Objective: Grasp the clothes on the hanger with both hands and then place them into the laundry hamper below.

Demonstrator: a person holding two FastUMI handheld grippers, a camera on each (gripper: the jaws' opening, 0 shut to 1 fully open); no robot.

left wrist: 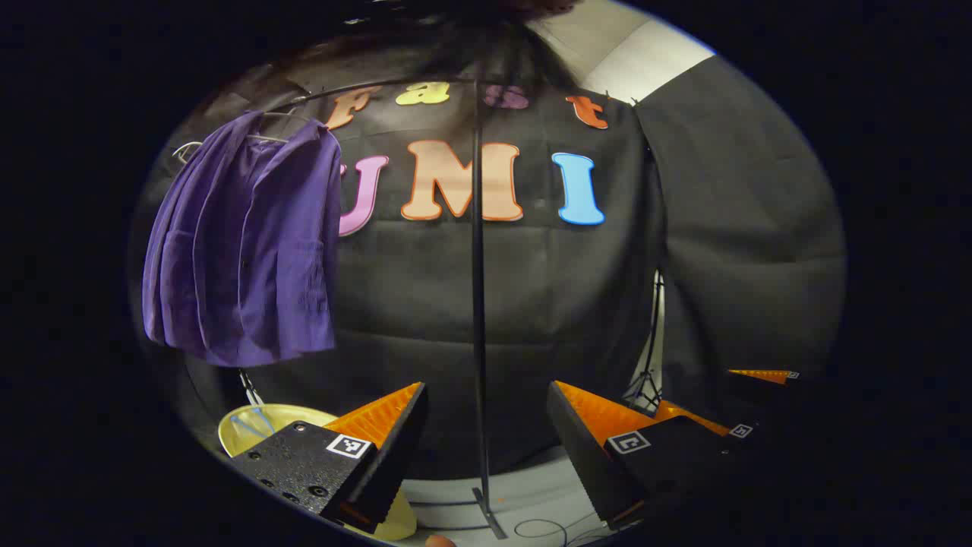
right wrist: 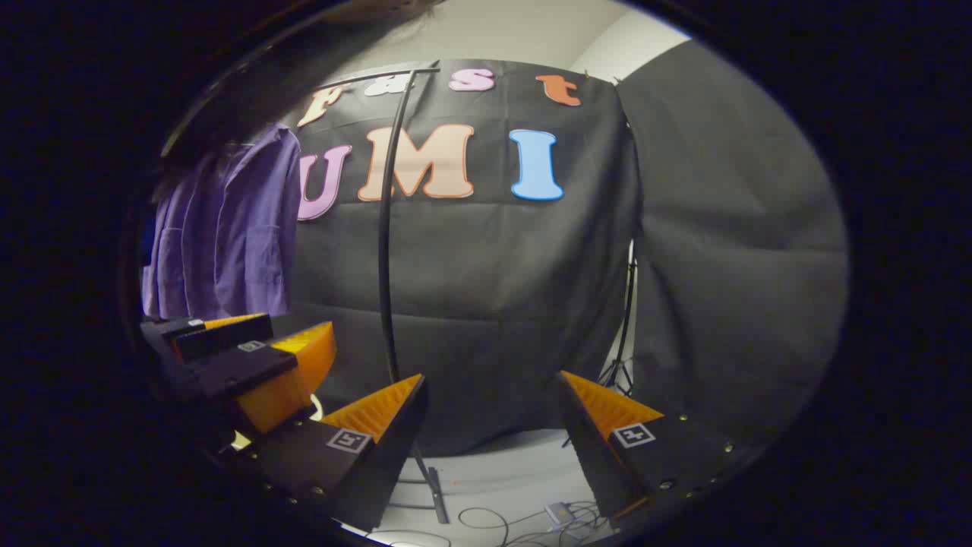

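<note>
- On the rack's left end, one purple shirt [left wrist: 243, 243] is hung from a hanger [left wrist: 266, 137].
- Below it, one yellow hamper [left wrist: 250, 425] is seen, contents hidden.
- Both the left gripper [left wrist: 486, 433] and right gripper [right wrist: 490, 425] are held with jaws spread, nothing pinched.

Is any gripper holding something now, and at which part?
Nothing is held. The left gripper and right gripper are both open and empty; the purple shirt hangs untouched on its hanger.
</note>
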